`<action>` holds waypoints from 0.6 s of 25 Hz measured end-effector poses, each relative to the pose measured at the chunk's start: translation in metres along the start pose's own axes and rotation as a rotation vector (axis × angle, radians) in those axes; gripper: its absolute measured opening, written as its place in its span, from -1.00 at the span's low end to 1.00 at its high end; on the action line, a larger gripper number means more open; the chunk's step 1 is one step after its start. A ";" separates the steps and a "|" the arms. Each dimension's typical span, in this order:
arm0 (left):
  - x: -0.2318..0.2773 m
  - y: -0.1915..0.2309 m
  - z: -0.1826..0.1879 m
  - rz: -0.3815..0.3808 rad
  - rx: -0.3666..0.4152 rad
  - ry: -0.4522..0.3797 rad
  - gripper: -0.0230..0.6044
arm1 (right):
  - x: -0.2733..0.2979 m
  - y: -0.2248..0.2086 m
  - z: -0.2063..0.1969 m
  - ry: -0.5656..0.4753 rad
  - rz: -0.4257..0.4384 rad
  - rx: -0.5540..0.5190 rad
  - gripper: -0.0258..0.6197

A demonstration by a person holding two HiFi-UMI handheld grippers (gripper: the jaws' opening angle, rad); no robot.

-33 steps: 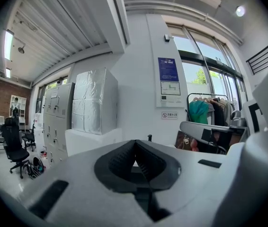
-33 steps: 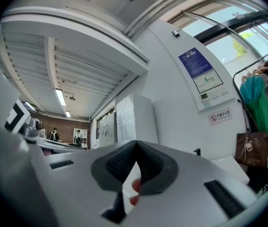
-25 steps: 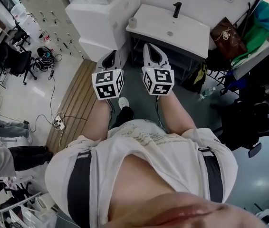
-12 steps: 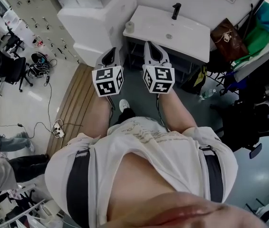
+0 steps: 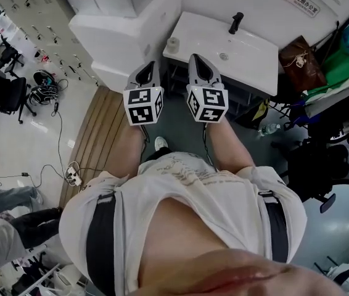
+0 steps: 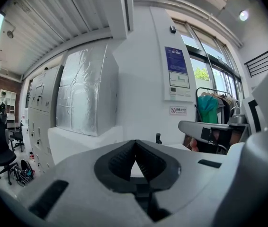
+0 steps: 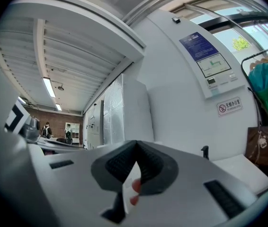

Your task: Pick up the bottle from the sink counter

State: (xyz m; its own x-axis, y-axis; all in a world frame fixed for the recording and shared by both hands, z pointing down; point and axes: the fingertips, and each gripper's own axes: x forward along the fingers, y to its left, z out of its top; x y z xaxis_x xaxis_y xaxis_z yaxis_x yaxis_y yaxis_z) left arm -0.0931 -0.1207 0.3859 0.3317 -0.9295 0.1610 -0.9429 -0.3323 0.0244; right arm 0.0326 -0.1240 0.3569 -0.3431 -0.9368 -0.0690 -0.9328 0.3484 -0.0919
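Since the earlier frames the counter (image 5: 248, 54) has drawn nearer in the head view, and both tools now sit close to its front edge, so the approach is under way but no reach has begun. The left gripper (image 5: 148, 68) and right gripper (image 5: 195, 58) are carried side by side, pointing roughly level at the counter's left end. Each gripper's own view shows its jaws closed tip to tip. The left gripper has nothing in it. In the right gripper view a thin white sliver (image 7: 127, 193) with red marks shows in the gap below the tips; whether it is pinched there or only seen through the gap cannot be told. The bottle (image 5: 173, 44), small and pale, stands upright on the counter's front left corner, untouched, just ahead of and between the two tips. In my judgement one tool must open before it can take the bottle, and either is placed to do so. Surroundings: a large white cabinet (image 5: 125, 26) stands just left of the counter and close beside the bottle, leaving little room to come in from that side. Wood decking (image 5: 97, 125) runs along the floor on the left, and a dark chair (image 5: 322, 165) stands well off to the right. A brown bag (image 5: 299, 63) hangs by the counter's right end, and the faucet (image 5: 237, 22) stands at the back, well apart from the bottle. Nothing lies between the tools and the bottle.
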 end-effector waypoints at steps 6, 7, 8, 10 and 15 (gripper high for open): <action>0.041 0.038 0.012 -0.031 -0.001 -0.002 -0.86 | 0.054 0.002 -0.006 0.015 -0.027 0.005 -0.85; 0.047 0.043 0.014 -0.034 -0.004 -0.002 -0.86 | 0.062 0.002 -0.008 0.020 -0.030 0.002 -0.85; 0.054 0.049 0.015 -0.037 -0.009 -0.002 -0.86 | 0.071 0.002 -0.009 0.024 -0.032 -0.001 -0.85; 0.066 0.061 0.017 -0.043 -0.017 0.003 -0.86 | 0.088 0.004 -0.009 0.028 -0.035 -0.006 -0.85; 0.092 0.084 0.019 -0.063 -0.017 0.012 -0.86 | 0.129 0.005 -0.014 0.033 -0.053 -0.011 -0.85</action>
State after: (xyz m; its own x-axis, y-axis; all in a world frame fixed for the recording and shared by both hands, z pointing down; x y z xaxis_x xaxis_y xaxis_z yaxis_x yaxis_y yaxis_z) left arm -0.1412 -0.2375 0.3838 0.3905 -0.9048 0.1700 -0.9204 -0.3875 0.0517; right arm -0.0174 -0.2434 0.3612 -0.2965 -0.9545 -0.0313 -0.9509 0.2981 -0.0835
